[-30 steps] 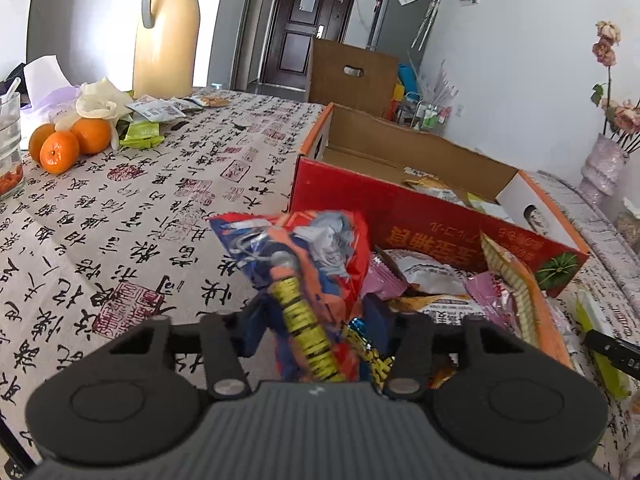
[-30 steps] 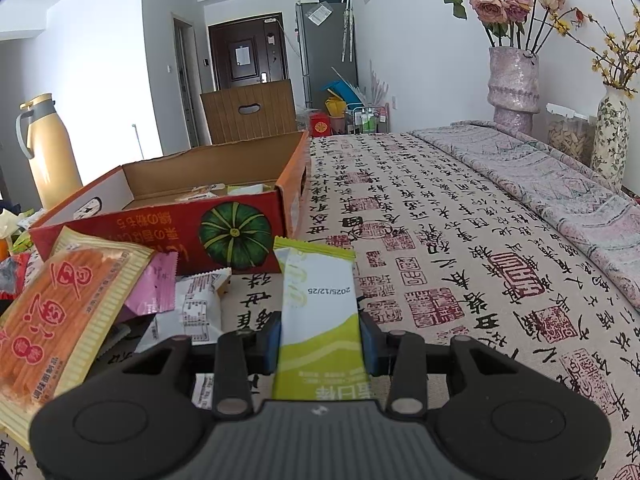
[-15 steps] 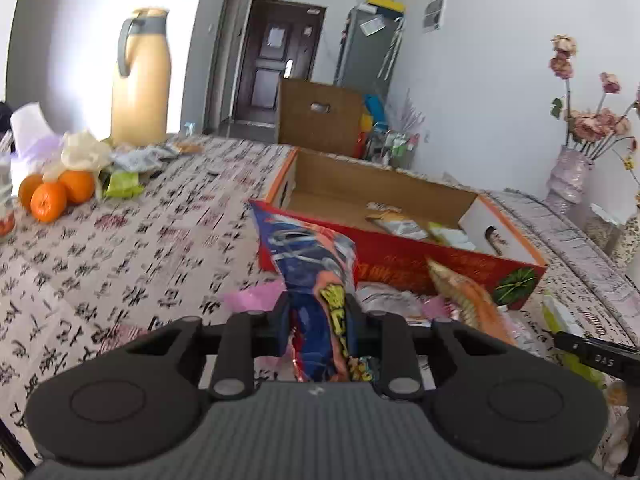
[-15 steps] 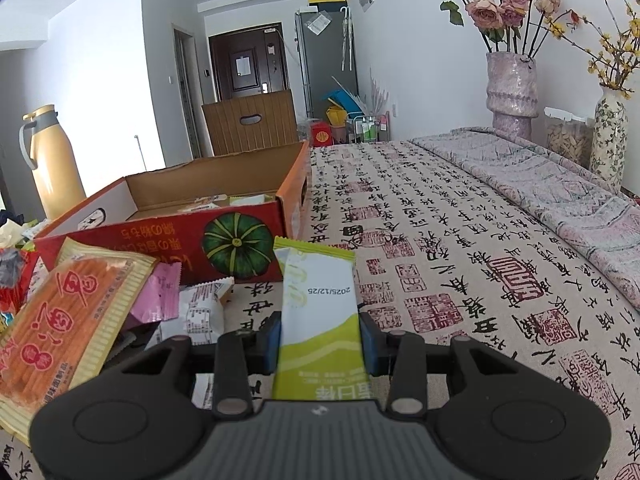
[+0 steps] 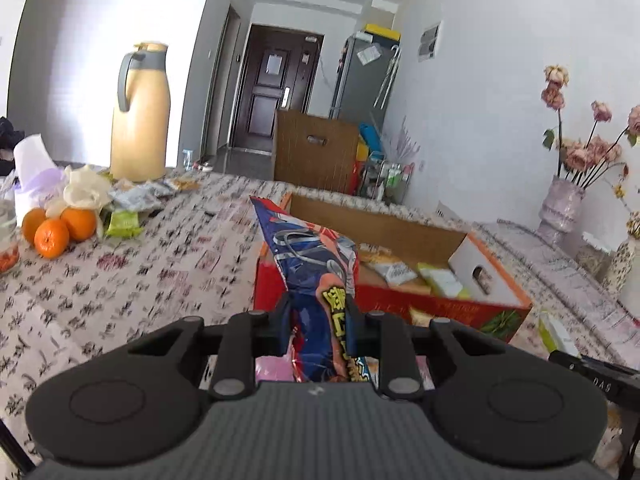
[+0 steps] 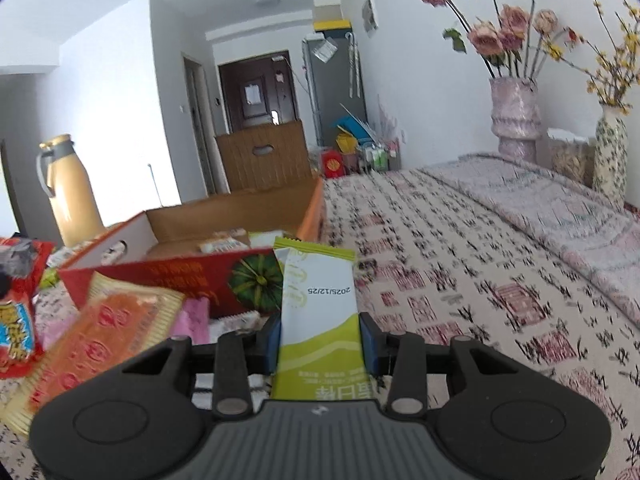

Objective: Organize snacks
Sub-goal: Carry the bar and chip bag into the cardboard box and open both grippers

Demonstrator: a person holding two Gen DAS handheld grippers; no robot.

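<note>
Two packets are held at once, one in each gripper. The left gripper (image 5: 318, 320) has its fingers nearly closed, pinching a crumpled blue-and-red snack bag (image 5: 316, 276) that stands up between them, its top tilted to the left. Beyond the fingers lies the open red cardboard box (image 5: 440, 304), with a few packets on its floor. The left wrist view alone shows what sits far left of the fingers: three oranges (image 5: 56, 228), a yellow thermos jug (image 5: 140, 120) and scattered wrappers on the patterned counter (image 5: 120, 280).

The right gripper (image 6: 320, 340) has its fingers clamped on the sides of a green-and-white sachet (image 6: 318, 292), upright, its top in front of the box's near corner. Only this view shows the loose pile left of the fingers: an orange-and-yellow packet (image 6: 96, 336) and a pink wrapper (image 6: 194, 320) on the counter before the box, and the left hand's bag at the far left edge.
</note>
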